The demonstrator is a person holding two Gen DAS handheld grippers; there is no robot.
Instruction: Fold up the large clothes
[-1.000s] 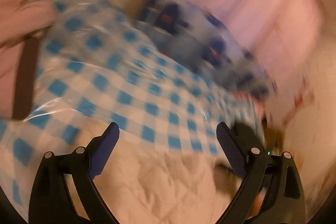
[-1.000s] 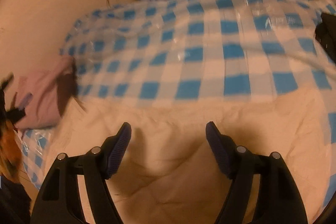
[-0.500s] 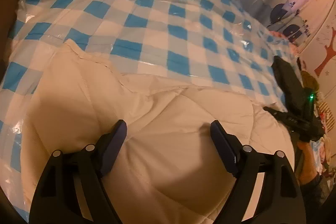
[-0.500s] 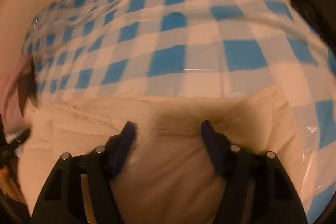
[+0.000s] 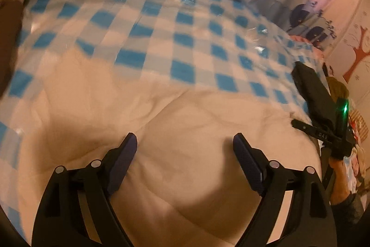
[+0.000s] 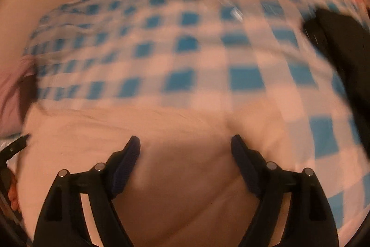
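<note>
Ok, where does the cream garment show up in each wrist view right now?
Left wrist: cream garment fills the lower middle, under the open left gripper.
Right wrist: cream garment fills the lower half, under the open right gripper.
Shared landmark: blue checked cover beyond it.

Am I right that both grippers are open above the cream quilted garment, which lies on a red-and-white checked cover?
Not quite: the checked cover is blue and white, not red and white, as the left wrist view shows. The rest holds: the left gripper and the right gripper are both open above the cream quilted garment.
</note>
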